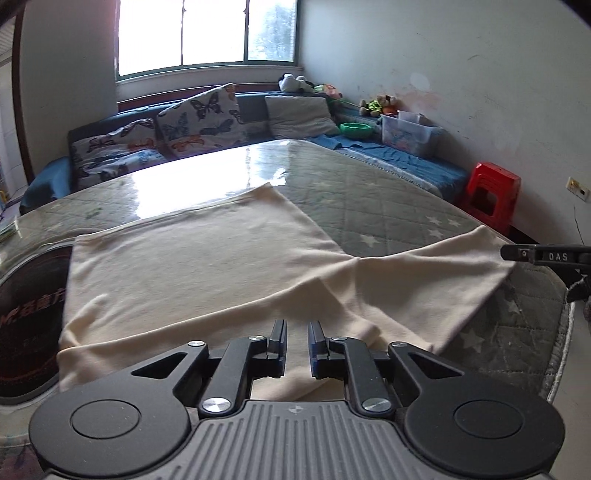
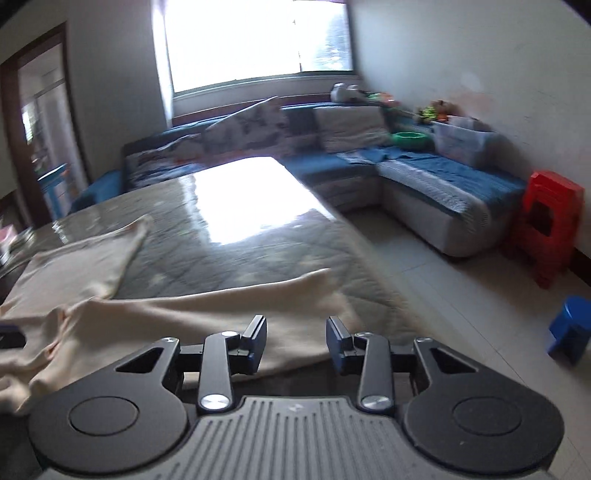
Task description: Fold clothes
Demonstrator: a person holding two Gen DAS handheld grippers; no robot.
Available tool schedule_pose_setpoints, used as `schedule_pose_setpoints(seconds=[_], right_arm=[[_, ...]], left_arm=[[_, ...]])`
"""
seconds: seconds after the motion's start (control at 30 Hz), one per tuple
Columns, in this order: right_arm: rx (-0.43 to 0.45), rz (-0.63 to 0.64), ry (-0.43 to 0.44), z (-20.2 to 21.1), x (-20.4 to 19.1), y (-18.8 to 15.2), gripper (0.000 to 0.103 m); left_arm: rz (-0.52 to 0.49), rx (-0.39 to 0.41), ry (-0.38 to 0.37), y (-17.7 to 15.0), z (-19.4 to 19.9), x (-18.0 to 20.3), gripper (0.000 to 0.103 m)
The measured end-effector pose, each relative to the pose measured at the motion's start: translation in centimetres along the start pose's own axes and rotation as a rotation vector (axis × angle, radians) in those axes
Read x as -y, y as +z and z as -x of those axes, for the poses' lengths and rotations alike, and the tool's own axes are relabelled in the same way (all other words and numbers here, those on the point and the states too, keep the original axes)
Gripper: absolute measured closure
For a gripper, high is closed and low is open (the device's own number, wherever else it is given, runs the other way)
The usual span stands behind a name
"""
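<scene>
Item: cream garment [image 1: 207,266], spread flat on the quilted, star-patterned surface [image 1: 388,206] under a glossy clear cover. Your left view shows its body lying smooth toward the far-left side, with one long sleeve or flap [image 1: 436,269] running out to the right near the surface's edge. A fold ridge crosses the cloth just ahead of your left claw.

Left claw [image 1: 297,341]: jaws narrow, a slim gap between them, nothing pinched; the cloth lies beneath and ahead of the tips.

Right claw [image 2: 295,338]: jaws moderately apart, empty, hovering over the near hem of the garment [image 2: 207,306]. Its view is motion-blurred, so whether the tips brush the fabric is hard to say. One finger of the right claw also shows at the right edge of your left view, just beside the sleeve end.

Step in hand, as judged: you are between folds, both claws free and placed along the near edge, likely about to take a fresh hold.

Next move calls for: open wider, bring each claw down on a single layer at the hem or sleeve end, close firmly, then lift and carry the sleeve across the body without dragging the flat part.

Surroundings: blue sofa [image 2: 424,173], red stool [image 2: 550,221], window [image 1: 207,33].
</scene>
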State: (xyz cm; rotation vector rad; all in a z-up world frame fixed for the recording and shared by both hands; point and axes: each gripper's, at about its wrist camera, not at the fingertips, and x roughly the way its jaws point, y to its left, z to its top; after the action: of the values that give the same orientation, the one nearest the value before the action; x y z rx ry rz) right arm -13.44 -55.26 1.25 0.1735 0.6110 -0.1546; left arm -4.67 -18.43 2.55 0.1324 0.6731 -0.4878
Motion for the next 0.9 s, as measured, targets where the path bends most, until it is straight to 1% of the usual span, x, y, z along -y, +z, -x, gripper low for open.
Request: schedule_pose_setpoints(seconds=[0.1,0.13,0.17,0.2,0.23,0.27,0.33,0.37,0.43,0.47,0.6,0.73,0.9], right_arm=[[-0.003,-0.056,-0.021,-0.5,1.4,-0.3,0.066],[-0.004,-0.072,-0.027,-0.7,1.7,-0.3,0.066],[-0.004,-0.084,-0.036,-0.8,1.8,-0.4,0.065],[-0.004,-0.092,-0.045,-1.0,1.9,-0.5,0.065],[-0.003,-0.1,-0.058,-1.2,2.0,-0.6,0.065],[-0.002,-0.104,-0.069,-1.2,2.1,-0.7,0.065],[-0.003,-0.104,-0.056,-1.1,2.1,-0.8,0.065],[-0.003,-0.103,-0.05,-1.1,2.1,-0.9,0.066],[-0.004,-0.092,-0.042,-1.2,1.7,-0.9,0.078],[-0.005,-0.093,-0.029,-1.2,1.7,-0.9,0.09],[0.043,-0.097,-0.004,-0.3,1.6,-0.1,0.094],[0.087,-0.105,0.011,0.5,1.9,1.1,0.095],[0.111,-0.113,0.071,1.4,1.5,2.8,0.095]], left_arm=[[-0.015,-0.004,-0.01,0.1,-0.4,0.6,0.089],[-0.018,-0.005,-0.011,0.1,-0.4,0.8,0.088],[-0.021,-0.006,-0.013,0.1,-0.5,0.9,0.085],[-0.025,-0.006,-0.013,0.1,-0.5,1.0,0.079],[-0.032,-0.005,-0.011,0.0,-0.6,1.2,0.075],[-0.039,-0.005,-0.011,0.0,-0.7,1.3,0.075],[-0.046,-0.007,-0.015,-0.1,-0.8,1.5,0.075],[-0.047,-0.009,-0.015,-0.1,-0.8,1.5,0.075],[-0.047,-0.01,-0.017,-0.1,-1.0,1.6,0.075],[-0.048,-0.01,-0.018,-0.1,-1.0,1.6,0.075],[-0.052,-0.003,-0.021,-0.1,-0.9,1.8,0.076],[-0.065,-0.004,-0.03,-0.2,-1.0,2.2,0.076],[-0.08,-0.003,-0.027,-0.5,-1.4,2.5,0.075]])
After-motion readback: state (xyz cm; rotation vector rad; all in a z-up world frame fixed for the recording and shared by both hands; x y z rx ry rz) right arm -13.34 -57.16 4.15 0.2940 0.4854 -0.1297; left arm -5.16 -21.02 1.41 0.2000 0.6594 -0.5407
